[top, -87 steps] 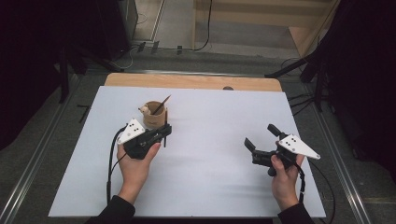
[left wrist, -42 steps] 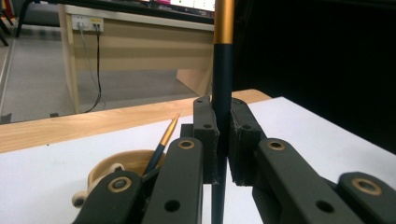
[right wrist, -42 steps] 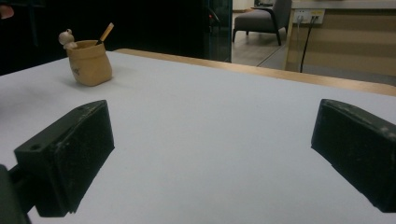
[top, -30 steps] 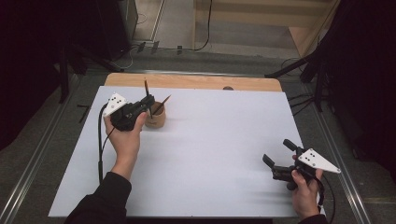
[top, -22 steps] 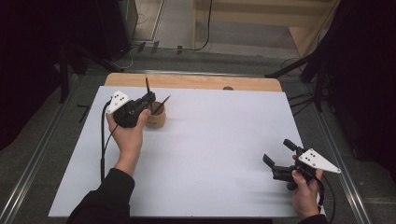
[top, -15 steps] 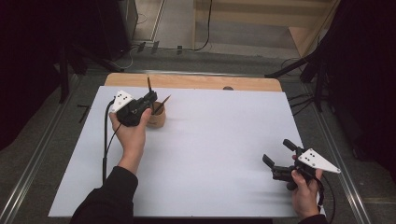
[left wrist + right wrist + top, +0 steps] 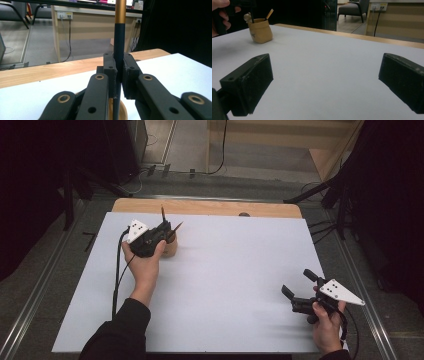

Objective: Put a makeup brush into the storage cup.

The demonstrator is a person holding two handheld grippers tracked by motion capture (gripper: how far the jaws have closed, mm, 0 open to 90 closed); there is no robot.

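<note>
While the right gripper [image 7: 298, 290] rests low over the white table [image 7: 240, 290] at the near right edge, its two black jaws stand wide apart, and between them lies bare table surface. In the right gripper view the two pads [image 7: 249, 82] frame this white surface, and far beyond the left pad stands the small tan pot [image 7: 260, 30], well apart from them. A light stick [image 7: 269, 13] leans out of this pot.

Farther from the person, at the far left part of the table, the left gripper [image 7: 161, 231] is held by a hand [image 7: 145, 267] directly over the pot [image 7: 170, 248]. Its jaws are closed on a thin dark pen [image 7: 119, 45], which stands upright between the pads [image 7: 110, 72]. In the left gripper view the pen has a dark blue body and a golden band higher up, above the fingertips. Its lower part goes down below the pads, toward the round tan rim of the pot [image 7: 122, 112] that shows just under the jaws. I cannot tell if the tip of the pen touches the bottom of the pot.

Beyond the fingertips of the left gripper comes the wooden edge [image 7: 50, 72] of the table, then a grey floor and a light wooden desk [image 7: 87, 25] with cables hanging on it.
</note>
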